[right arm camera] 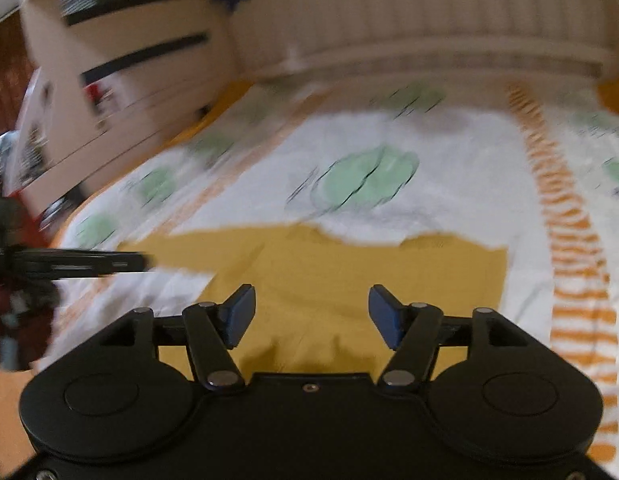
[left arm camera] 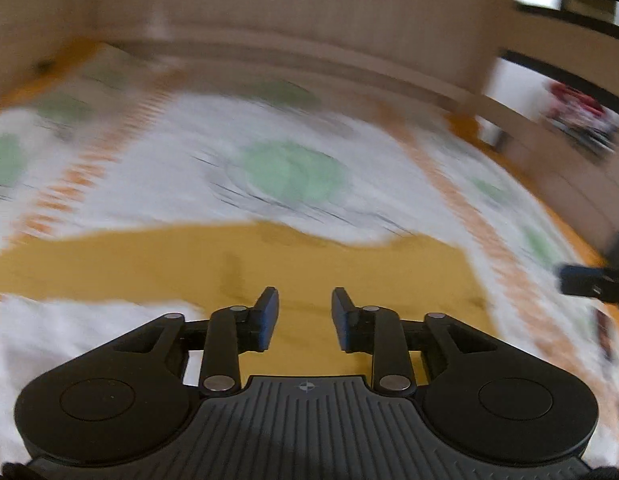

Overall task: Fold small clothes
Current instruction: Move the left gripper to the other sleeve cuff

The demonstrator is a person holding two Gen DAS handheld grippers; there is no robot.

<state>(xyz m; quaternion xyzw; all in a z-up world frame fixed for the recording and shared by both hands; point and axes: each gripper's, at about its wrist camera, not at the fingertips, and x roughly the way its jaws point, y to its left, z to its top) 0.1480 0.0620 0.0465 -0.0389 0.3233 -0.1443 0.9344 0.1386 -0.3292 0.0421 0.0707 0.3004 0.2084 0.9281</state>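
Observation:
A mustard-yellow small garment (left arm camera: 245, 268) lies flat on a white bedspread with green circles and orange stripes (left arm camera: 293, 172). My left gripper (left arm camera: 305, 312) is open and empty just above the garment's middle. In the right wrist view the same yellow garment (right arm camera: 333, 272) spreads out with a sleeve reaching left, and my right gripper (right arm camera: 311, 312) is open and empty above it. The left gripper's fingers (right arm camera: 89, 264) show at the left edge there; the right gripper's tip (left arm camera: 589, 280) shows at the right edge of the left wrist view. Both views are motion-blurred.
A beige slatted headboard (right arm camera: 429, 32) stands at the far end of the bed. Pale shelves with dark gaps (right arm camera: 121, 56) stand at the left of the right wrist view. A shelf with red items (left arm camera: 577, 116) is at the far right.

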